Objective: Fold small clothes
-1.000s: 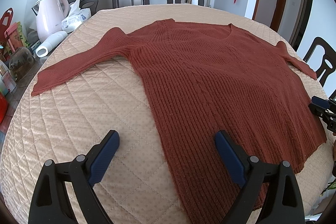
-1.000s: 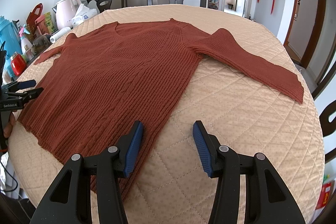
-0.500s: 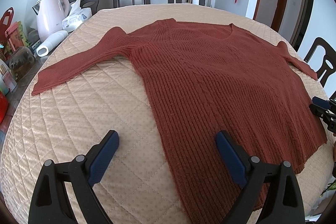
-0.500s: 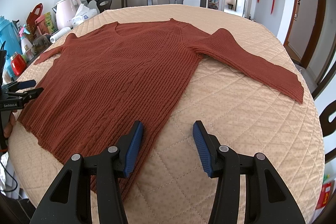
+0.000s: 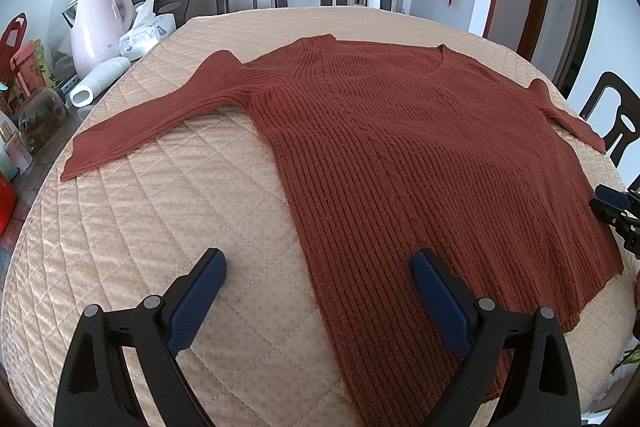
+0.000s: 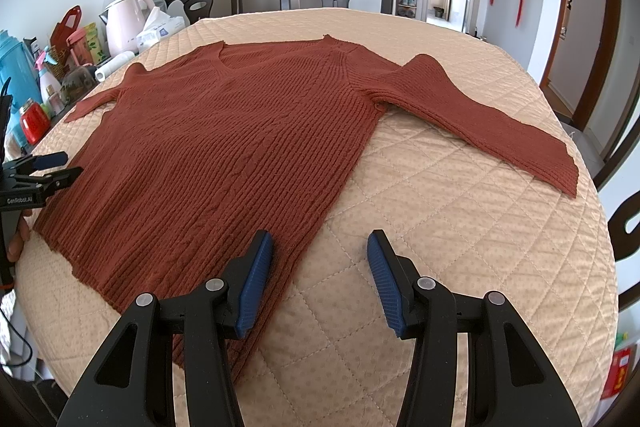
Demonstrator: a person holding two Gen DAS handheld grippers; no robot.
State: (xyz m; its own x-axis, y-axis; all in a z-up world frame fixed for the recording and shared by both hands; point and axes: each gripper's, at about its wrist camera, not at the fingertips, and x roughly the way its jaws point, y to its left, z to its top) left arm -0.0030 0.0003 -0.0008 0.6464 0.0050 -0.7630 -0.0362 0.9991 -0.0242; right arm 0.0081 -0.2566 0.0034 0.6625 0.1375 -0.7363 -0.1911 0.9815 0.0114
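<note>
Rust-red sweater (image 5: 408, 163) is lying flat on the quilted table (image 5: 168, 211), neckline toward 12 o'clock, hem at 6, sleeves spreading 9 to 3. Left gripper (image 5: 316, 301) and right gripper (image 6: 320, 275) are hovering spread wide, each straddling a hem corner, pinching nothing.

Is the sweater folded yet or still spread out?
Spread flat. The rust-red sweater lies open on the quilted table cover, both sleeves stretched outward, nothing doubled over.

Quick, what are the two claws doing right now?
Left claw: open, holding nothing, above the sweater.
Right claw: open, holding nothing.
</note>
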